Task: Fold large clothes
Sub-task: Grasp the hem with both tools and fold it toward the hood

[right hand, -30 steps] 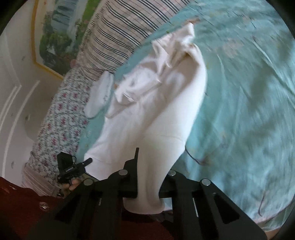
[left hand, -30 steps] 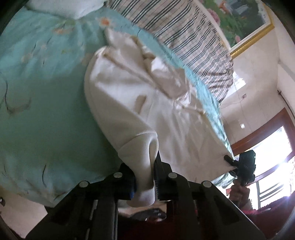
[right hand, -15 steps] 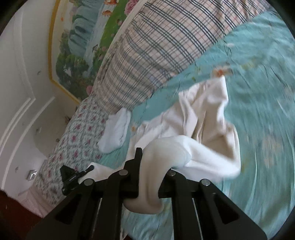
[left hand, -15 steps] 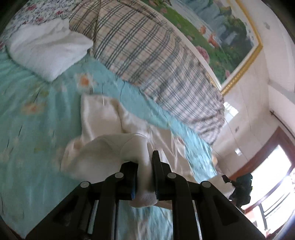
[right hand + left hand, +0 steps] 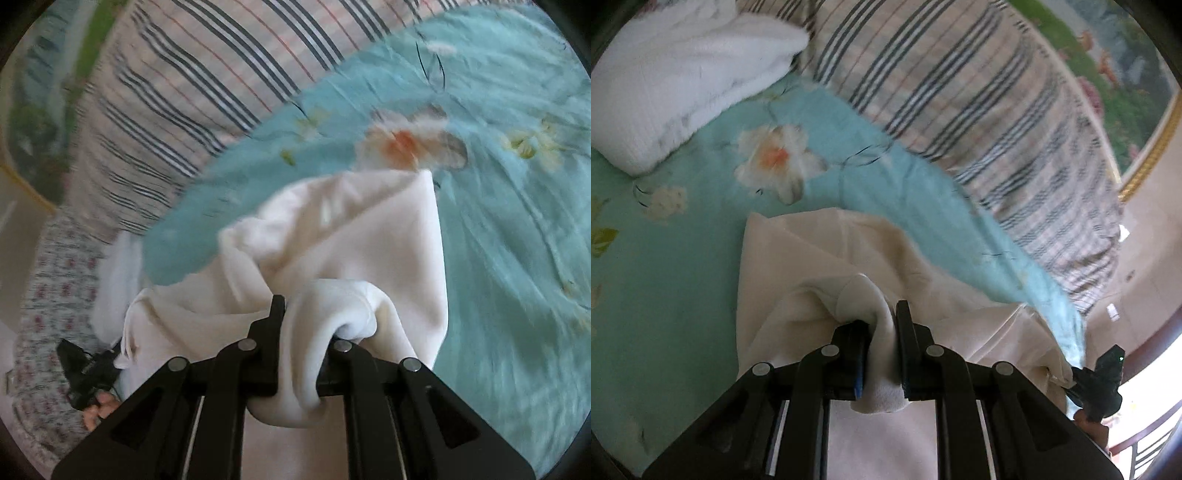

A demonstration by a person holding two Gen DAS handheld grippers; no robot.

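1. On the teal floral bedspread (image 5: pixel 683 280) lay the cream garment (image 5: pixel 820 258), its far part spread flat and its near part lifted toward both cameras.
2. The left gripper (image 5: pixel 882 350) was closed on a thick roll of the garment's edge, with cloth bulging out above and below the fingers.
3. The right gripper (image 5: pixel 301 354) was likewise clamped on a bunched fold of the same garment (image 5: pixel 354 236), which humped up over its right finger.
4. A striped plaid quilt (image 5: pixel 979 110) ran along the far side of the bedspread, with a folded white blanket (image 5: pixel 676 81) beside it.
5. A gold-framed landscape painting (image 5: pixel 1108 66) hung on the wall beyond the quilt.
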